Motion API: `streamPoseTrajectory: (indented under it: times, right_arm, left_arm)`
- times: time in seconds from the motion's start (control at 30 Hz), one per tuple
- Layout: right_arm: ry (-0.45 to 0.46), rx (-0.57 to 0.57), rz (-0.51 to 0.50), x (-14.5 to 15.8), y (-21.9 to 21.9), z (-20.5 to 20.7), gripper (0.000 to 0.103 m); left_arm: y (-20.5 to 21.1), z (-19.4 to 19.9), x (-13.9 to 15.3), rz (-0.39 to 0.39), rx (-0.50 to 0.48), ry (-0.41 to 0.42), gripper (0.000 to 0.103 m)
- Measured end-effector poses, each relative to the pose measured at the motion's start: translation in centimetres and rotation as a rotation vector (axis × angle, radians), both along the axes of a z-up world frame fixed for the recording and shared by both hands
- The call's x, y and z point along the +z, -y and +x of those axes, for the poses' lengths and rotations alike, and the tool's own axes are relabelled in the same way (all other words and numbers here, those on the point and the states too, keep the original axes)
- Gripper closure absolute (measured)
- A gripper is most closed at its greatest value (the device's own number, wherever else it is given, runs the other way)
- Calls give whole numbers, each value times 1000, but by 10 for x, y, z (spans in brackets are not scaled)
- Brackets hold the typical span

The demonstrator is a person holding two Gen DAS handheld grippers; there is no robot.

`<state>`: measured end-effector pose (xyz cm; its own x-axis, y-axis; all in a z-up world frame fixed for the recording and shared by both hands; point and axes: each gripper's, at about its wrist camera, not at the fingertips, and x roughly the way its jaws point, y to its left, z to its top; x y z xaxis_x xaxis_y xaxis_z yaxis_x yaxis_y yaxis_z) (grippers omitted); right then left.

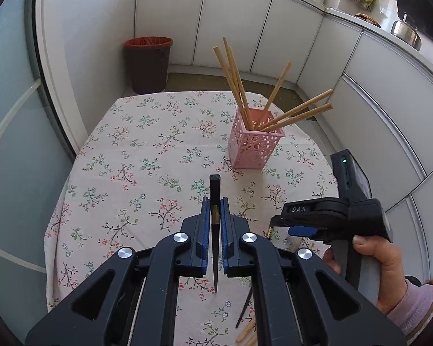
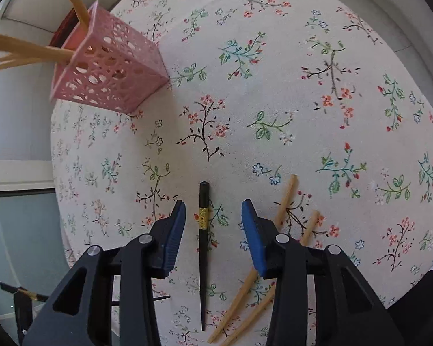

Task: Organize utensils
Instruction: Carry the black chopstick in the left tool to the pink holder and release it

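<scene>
Chopsticks occupied both tools: our left gripper (image 1: 215, 206) pinched a black chopstick (image 1: 215, 190), seemingly above the floral tablecloth (image 1: 147, 155); our right gripper (image 2: 213, 216) gaped wide over another black one (image 2: 202, 248). Wooden chopsticks (image 2: 285, 199) lay beside it; others stood in the pink holder (image 1: 252, 150).

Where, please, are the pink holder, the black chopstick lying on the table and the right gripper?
pink holder (image 1: 252, 150): left wrist view, front perforated wall.
black chopstick on the table (image 2: 202, 259): right wrist view, mid shaft.
right gripper (image 2: 213, 230): right wrist view, between fingertips.
</scene>
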<state>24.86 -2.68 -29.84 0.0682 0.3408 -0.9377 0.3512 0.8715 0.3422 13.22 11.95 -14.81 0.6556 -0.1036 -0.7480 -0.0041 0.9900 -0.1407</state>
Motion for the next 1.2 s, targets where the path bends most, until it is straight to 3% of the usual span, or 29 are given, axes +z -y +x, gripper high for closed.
streamPoseTrajectory:
  times: [0.1,0.13,0.17,0.3,0.37,0.67,0.93,1.1,1.2]
  right_arm:
    - [25,59,-79,-1,-25,4,62]
    - [35,82,-121,1,-33,4,72]
    - [26,107,-107,-2,-39,5,95]
    - [46,93,-80,-3,-41,-3,96]
    - [105,88,-44,10,-36,-10,96]
    - [426,171,16,129,-15,-56,96]
    - [659,170,41,245,31,-73,96]
    - [762,134,36,295,57,-62,96]
    - [792,110,39,308,71,-59,96]
  left_arm:
    - [-7,-4,7,47,42,50,97]
    - [-9,-6,10,64,56,71,97]
    - [-10,-9,14,83,70,92,97]
    - [-11,-17,26,135,95,142,97]
    - [-10,-21,32,158,99,159,97]
    - [0,-33,60,149,102,219,97]
    - [19,-23,99,100,34,259,97]
    - [36,-6,128,105,-2,293,97]
    - [43,1,140,102,-15,311,97]
